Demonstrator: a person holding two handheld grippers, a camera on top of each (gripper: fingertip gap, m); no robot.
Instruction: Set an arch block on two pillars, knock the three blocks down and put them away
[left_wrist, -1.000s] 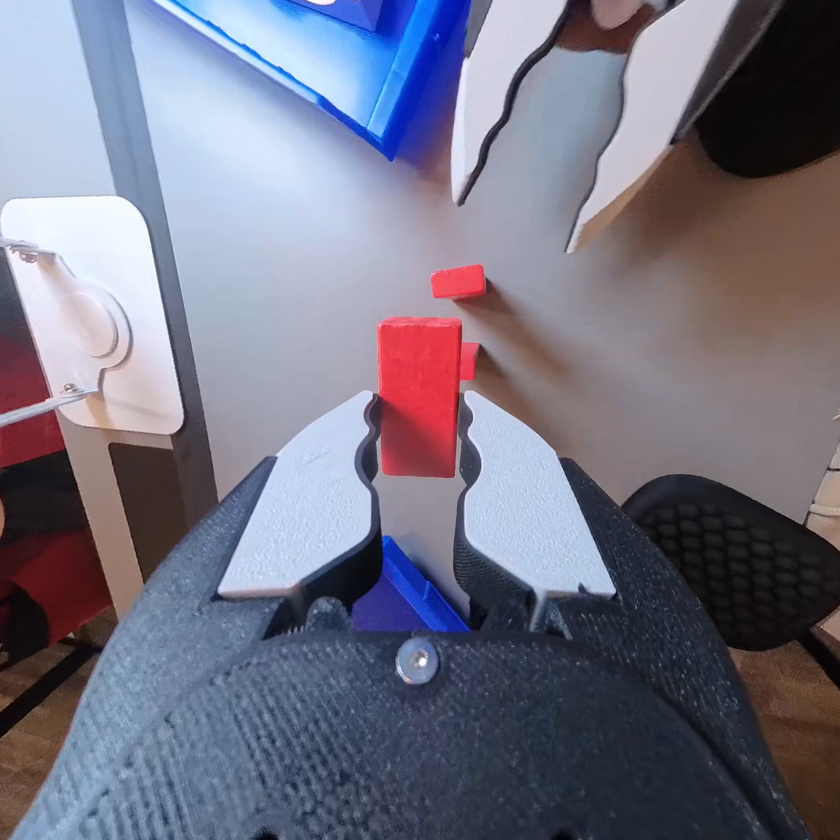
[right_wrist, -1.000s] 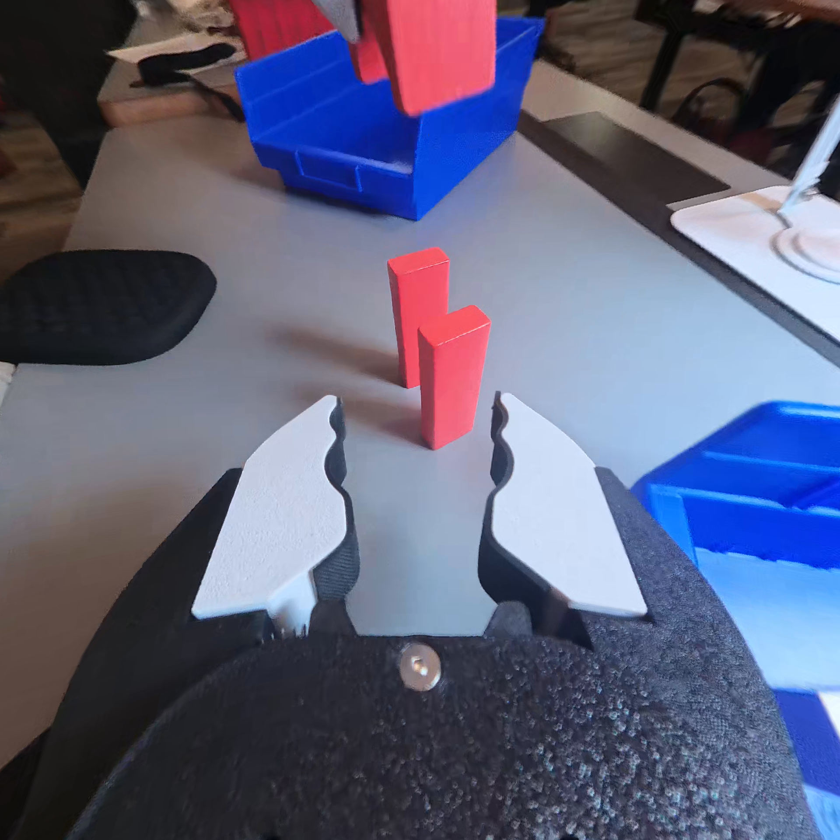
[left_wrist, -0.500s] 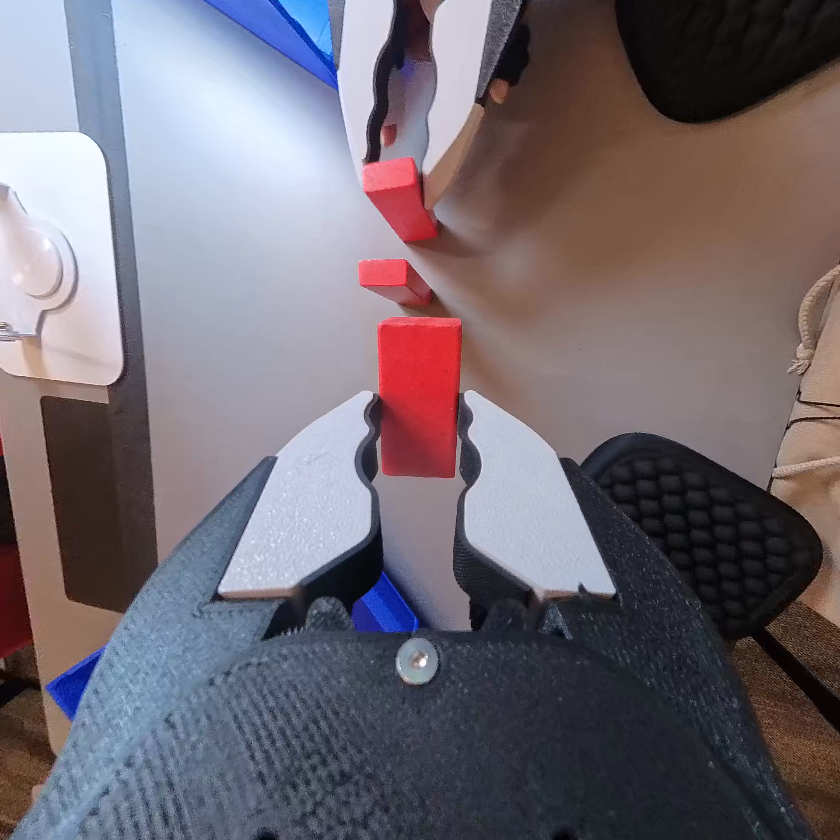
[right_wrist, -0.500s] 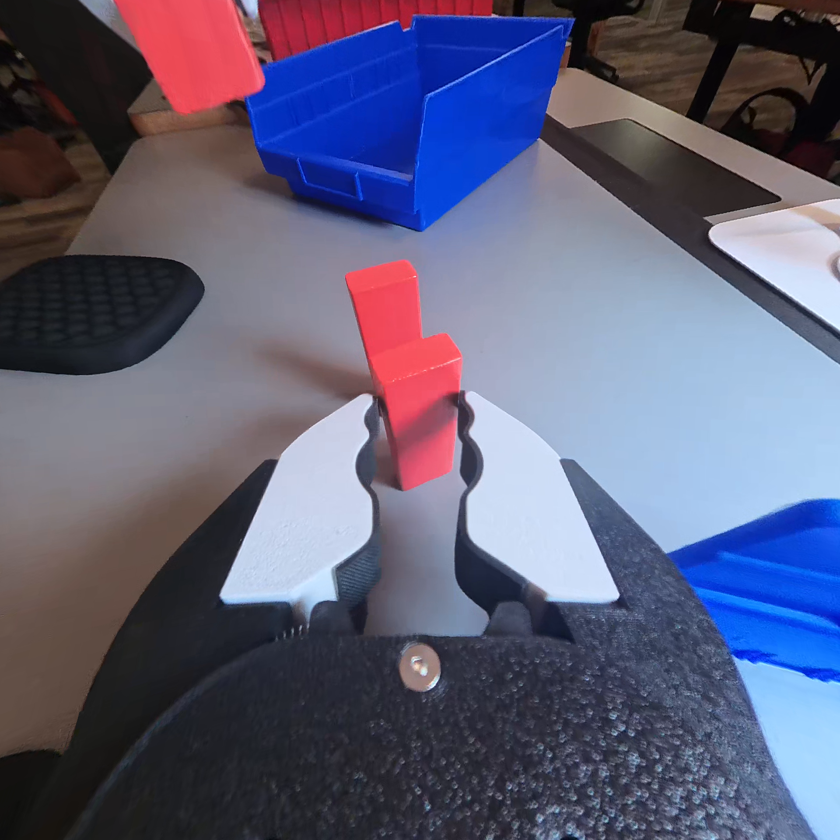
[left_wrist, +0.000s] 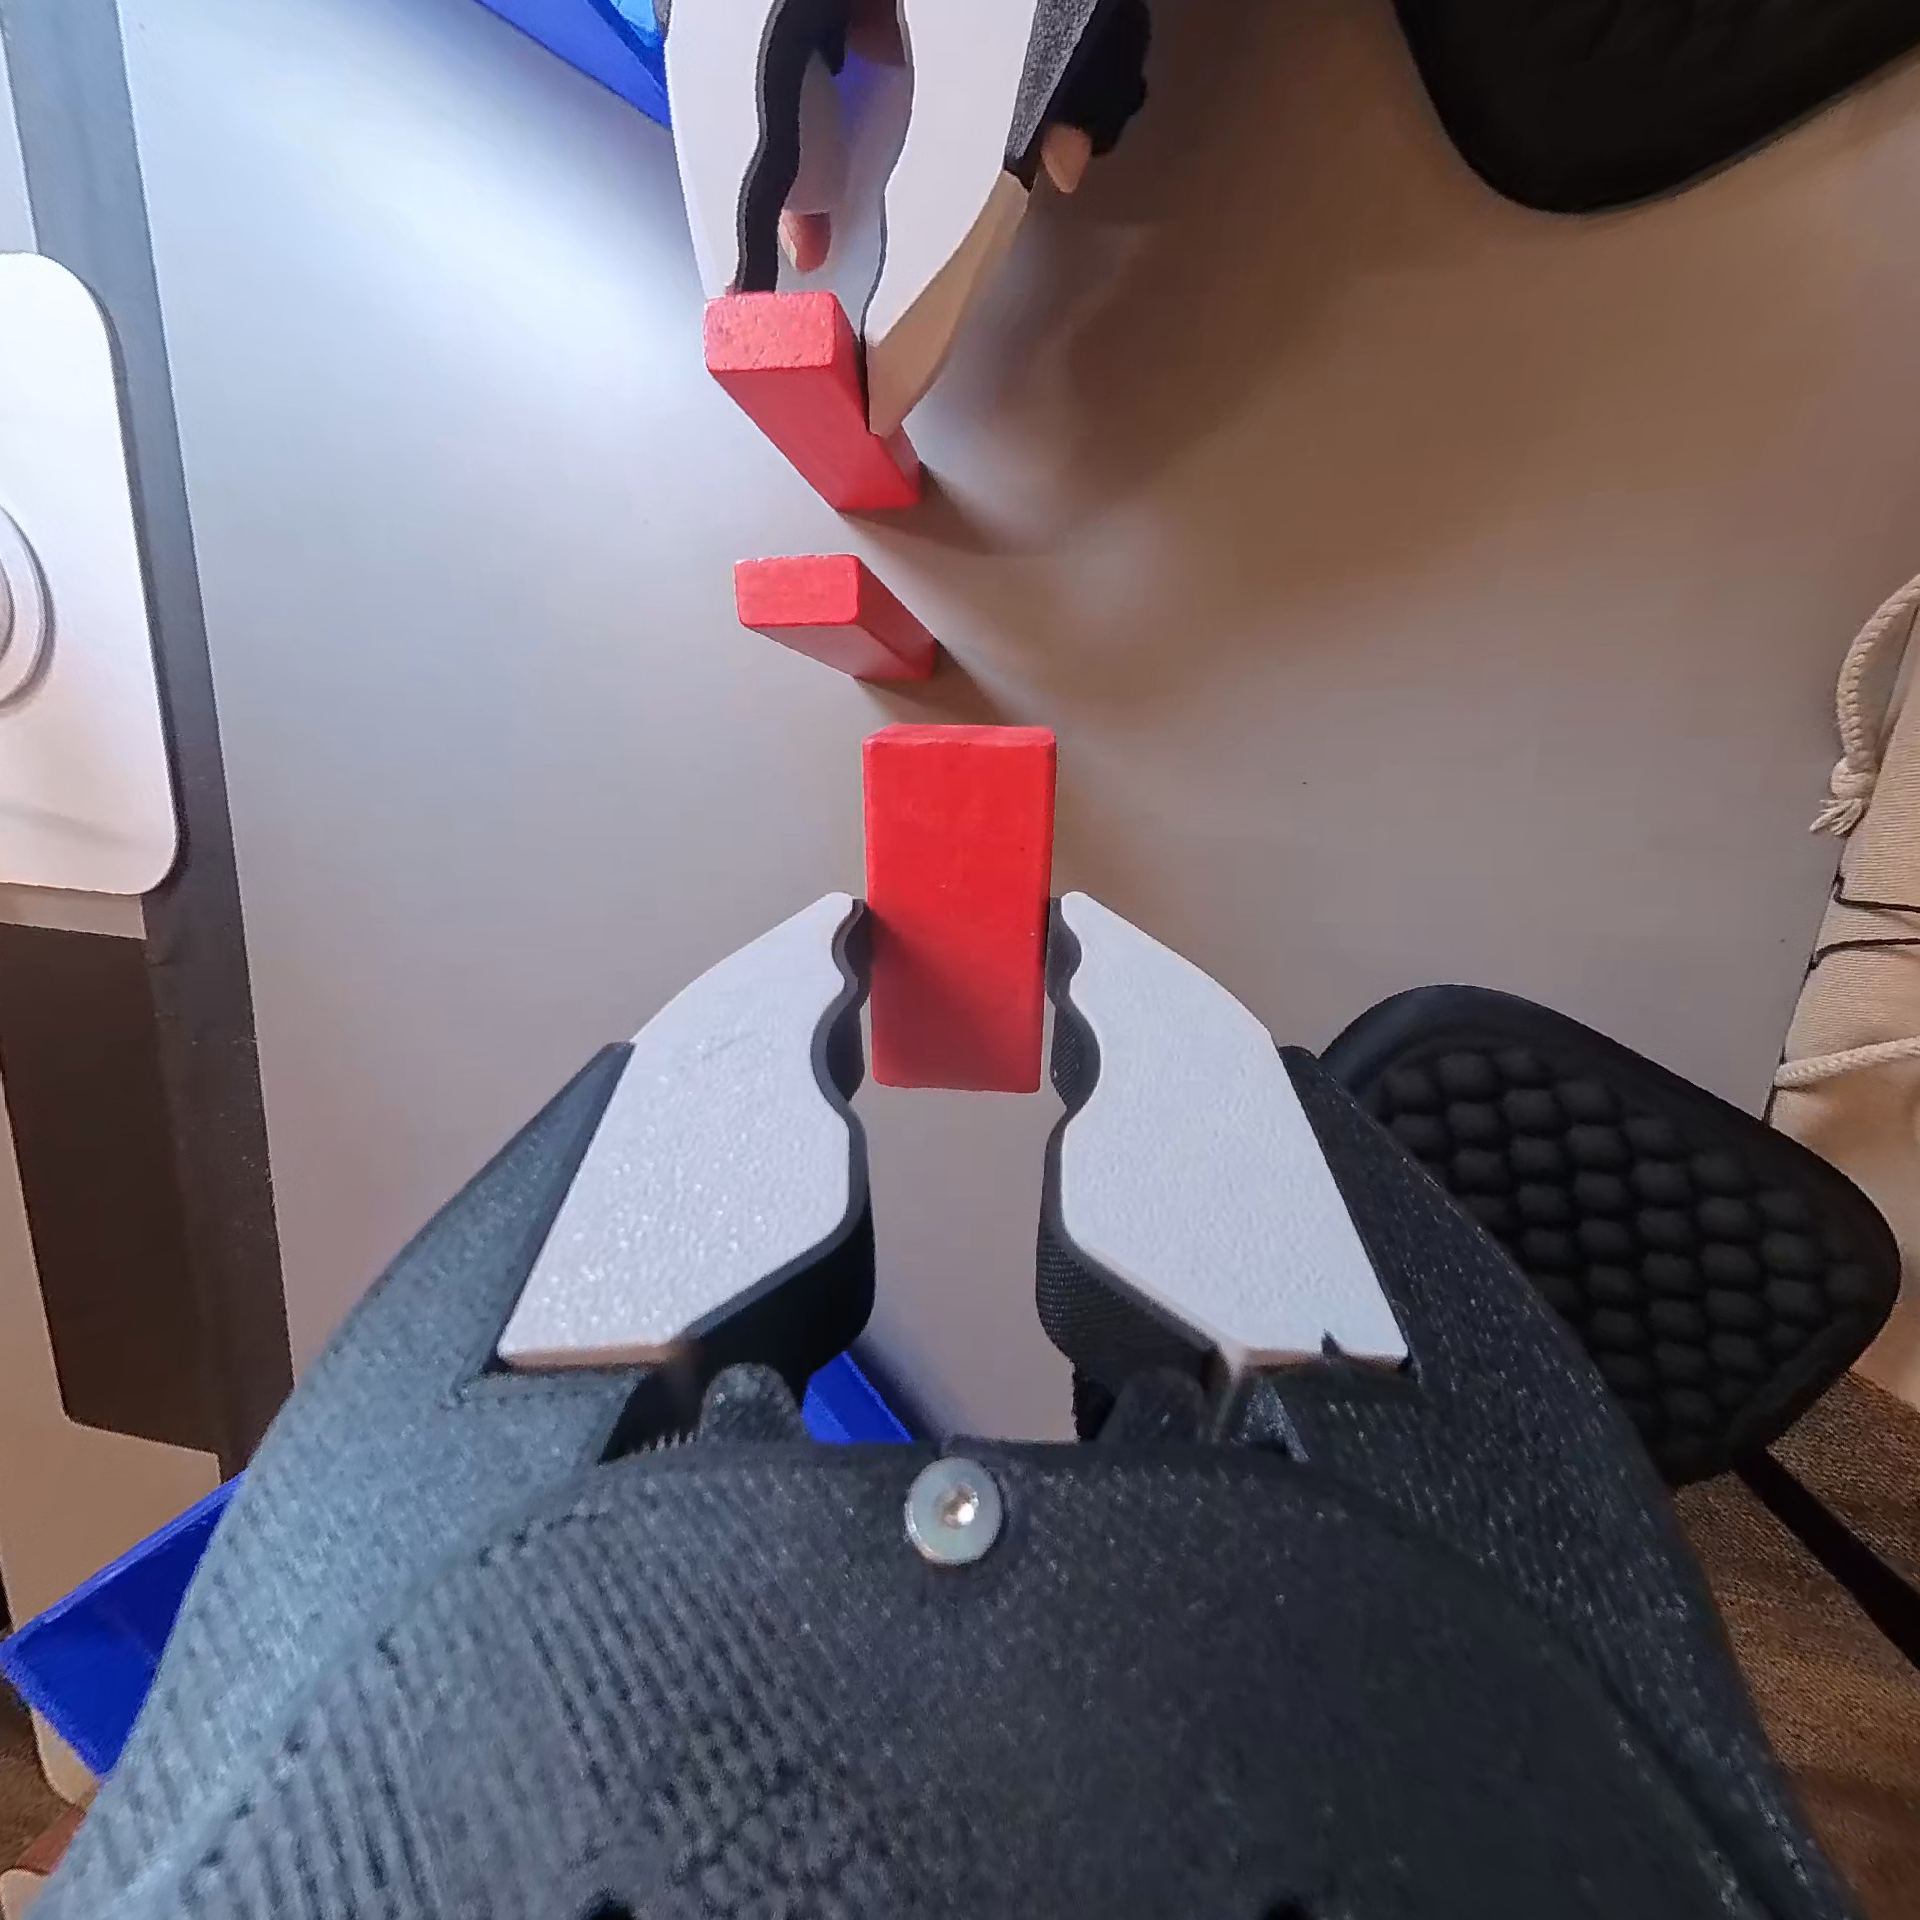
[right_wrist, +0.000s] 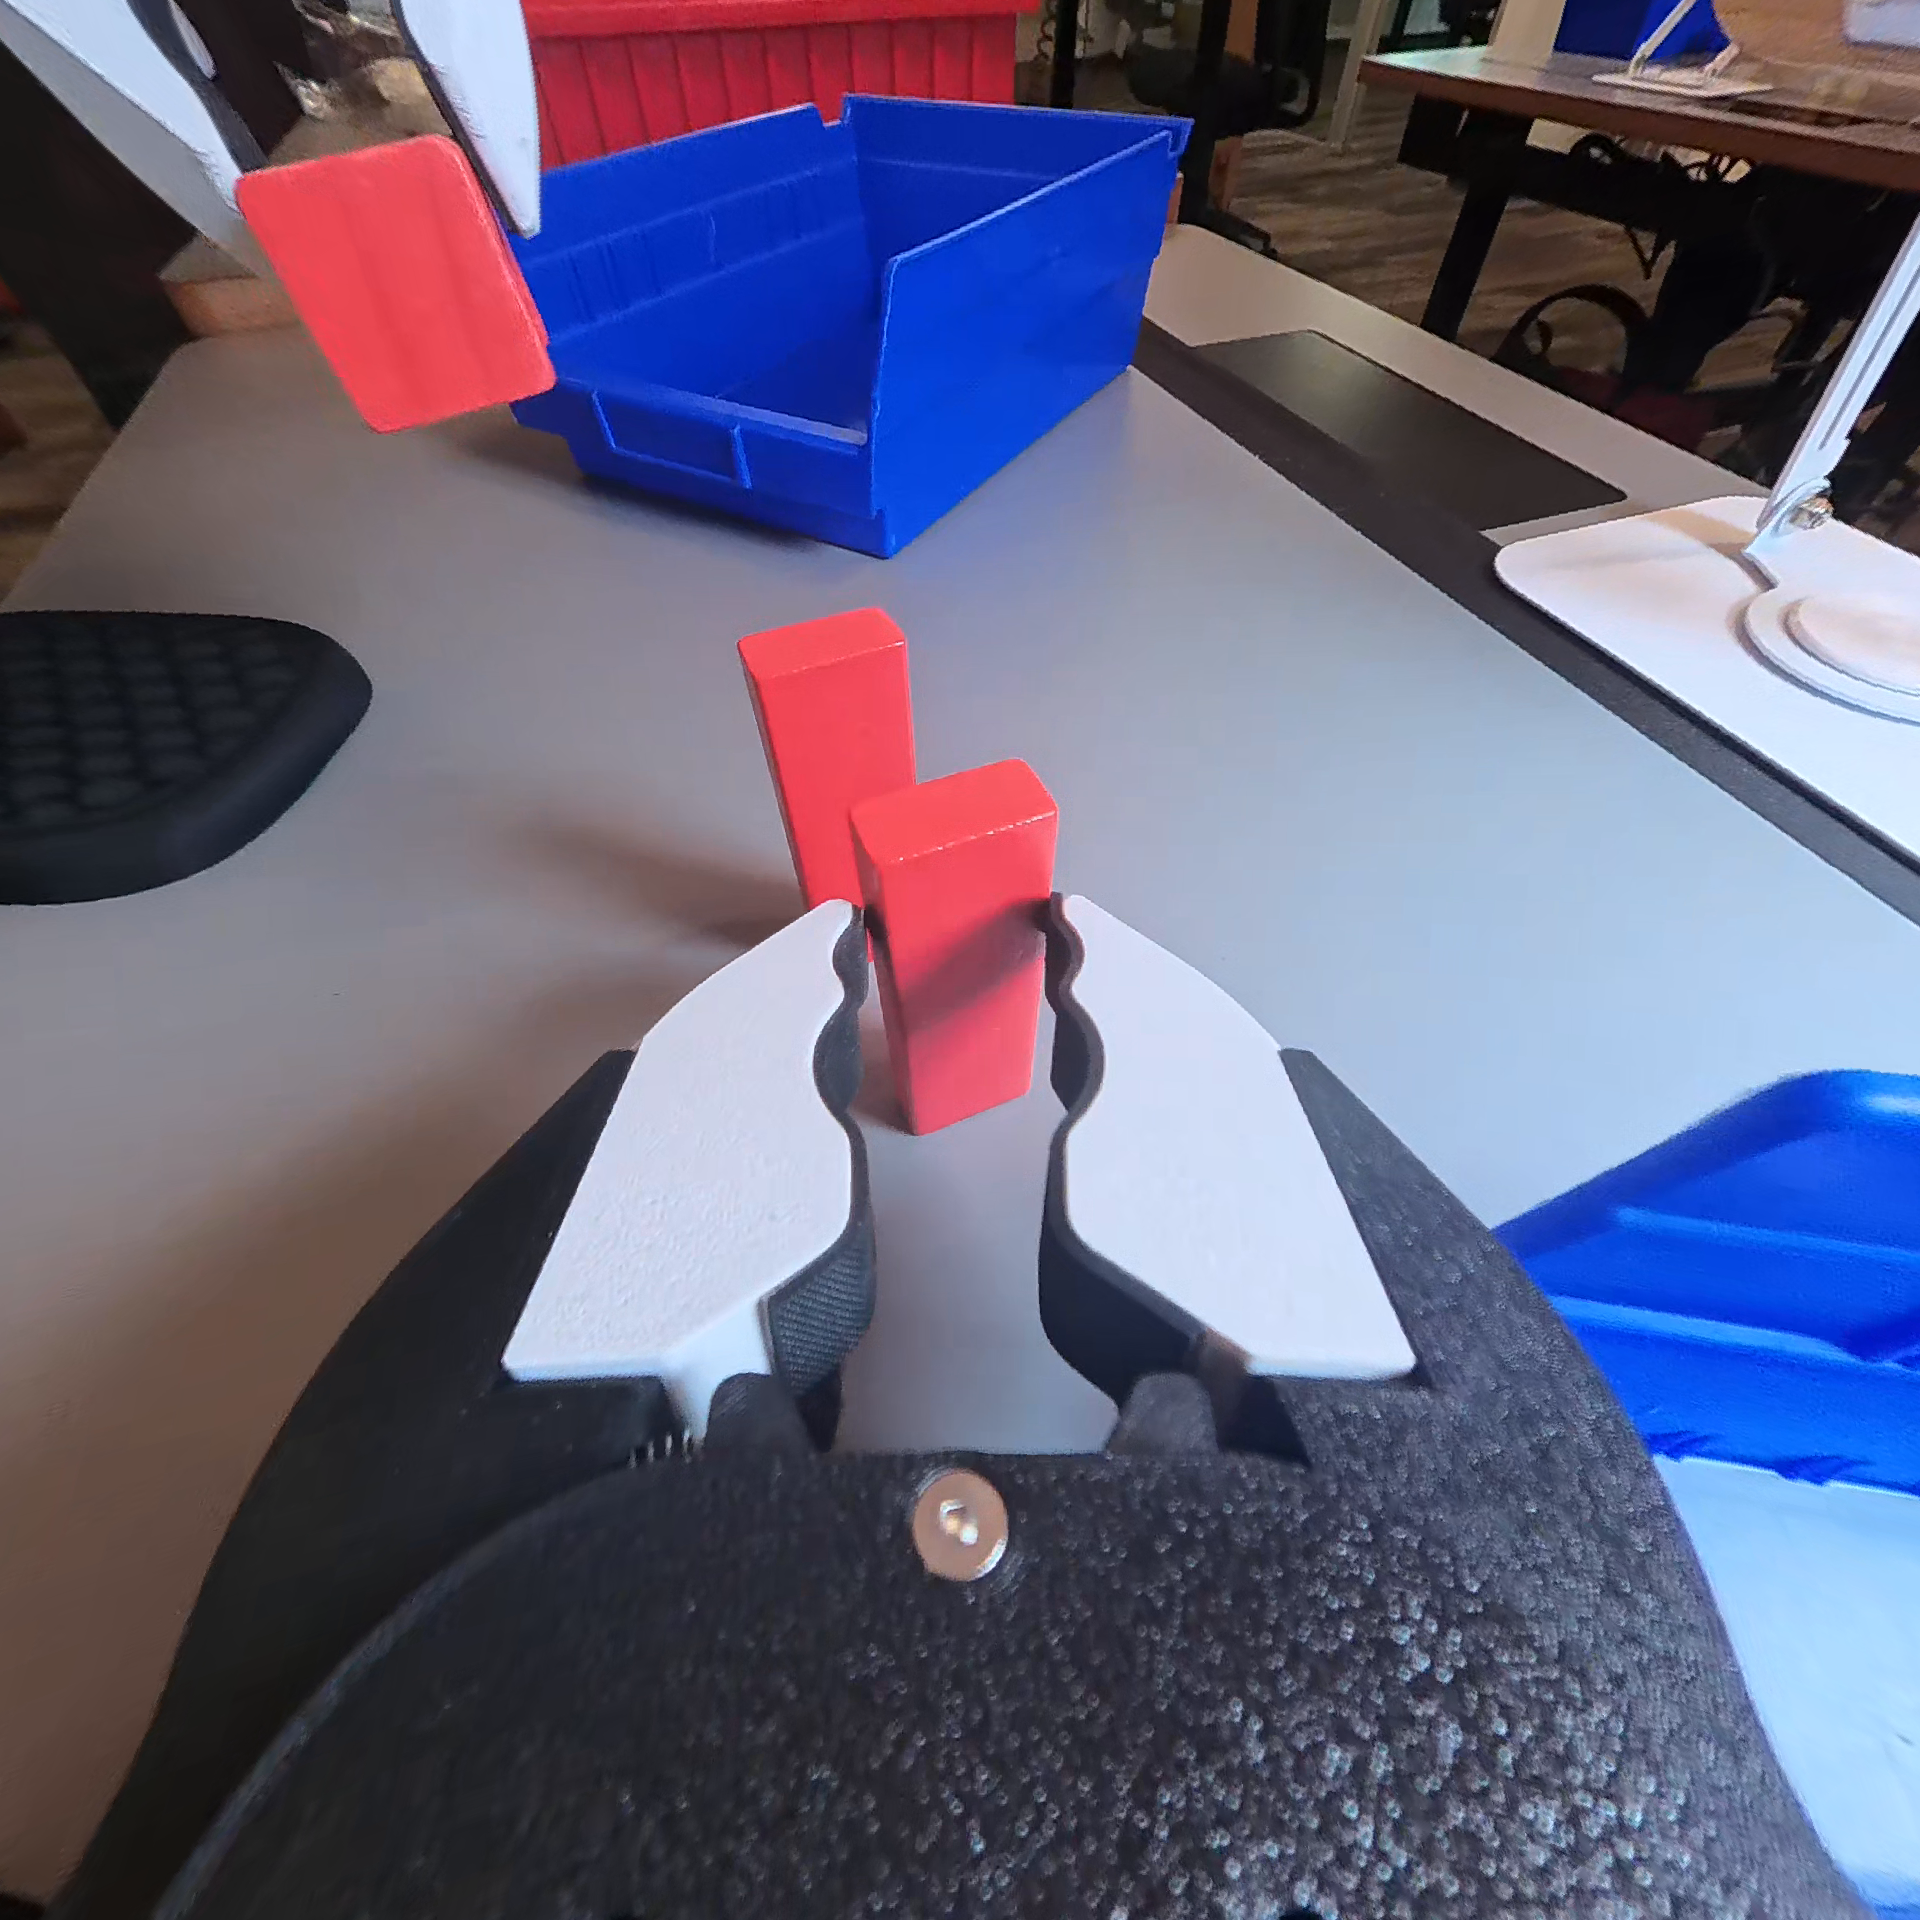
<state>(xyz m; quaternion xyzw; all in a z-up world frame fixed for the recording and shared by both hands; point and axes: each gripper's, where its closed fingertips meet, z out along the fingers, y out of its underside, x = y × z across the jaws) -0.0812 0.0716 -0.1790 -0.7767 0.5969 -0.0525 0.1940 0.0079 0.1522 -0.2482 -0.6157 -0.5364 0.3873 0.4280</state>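
Observation:
Two red pillar blocks stand upright on the grey table (right_wrist: 1247, 779). My right gripper (right_wrist: 956, 904) is shut on the near pillar (right_wrist: 951, 977), which rests on the table. The far pillar (right_wrist: 826, 748) stands free just behind it. My left gripper (left_wrist: 956, 904) is shut on a third red block (left_wrist: 956, 831) and holds it in the air, above and beyond the pillars. From the left wrist view I look down on both pillars (left_wrist: 821, 613), with the right gripper (left_wrist: 805, 307) around the farther one (left_wrist: 800, 384). The held block also shows at the upper left of the right wrist view (right_wrist: 395, 281).
An open blue bin (right_wrist: 987, 343) stands at the far end of the table, a red bin behind it. Another blue bin (right_wrist: 1714, 1247) is at the near right. A black mesh chair seat (right_wrist: 156, 748) is off the left edge. A white lamp base (right_wrist: 1662, 592) sits on the right. There is about 15 cm between the tips of the two grippers.
My right gripper moved forward around the near pillar and shut on it. My left gripper carried its block to the left of the pillars in the right wrist view and a little lower.

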